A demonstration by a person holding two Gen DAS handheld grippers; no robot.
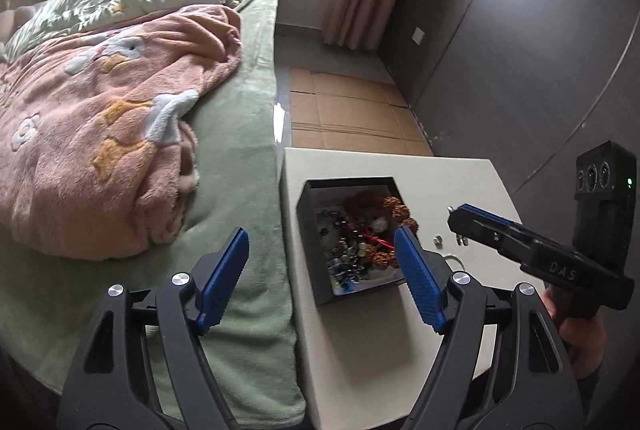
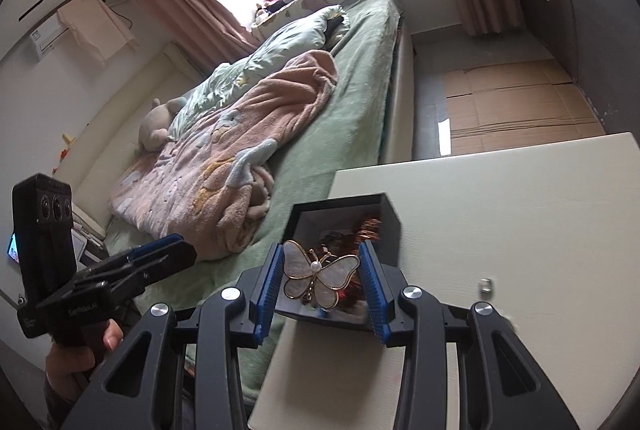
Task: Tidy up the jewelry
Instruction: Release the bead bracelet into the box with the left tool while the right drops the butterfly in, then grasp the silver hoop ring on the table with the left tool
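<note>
A dark open jewelry box (image 1: 314,230) stands on a cream table (image 1: 360,342), filled with beads and brown bracelets (image 1: 394,216). My left gripper (image 1: 320,244) is open and empty, its fingers spread over the box's left side and the bed edge. My right gripper (image 2: 322,262) is shut on a pearly butterfly brooch (image 2: 316,276) with gold edging and holds it just above the box (image 2: 390,226). From the left wrist view the right gripper (image 1: 454,216) hovers right of the box. Small rings (image 1: 438,240) lie on the table.
A bed with a green sheet (image 1: 240,134) and a pink blanket (image 1: 100,130) lies left of the table. Flattened cardboard (image 1: 352,110) covers the floor beyond. A dark wall (image 1: 520,50) stands to the right. A small silver piece (image 2: 486,284) lies on the table.
</note>
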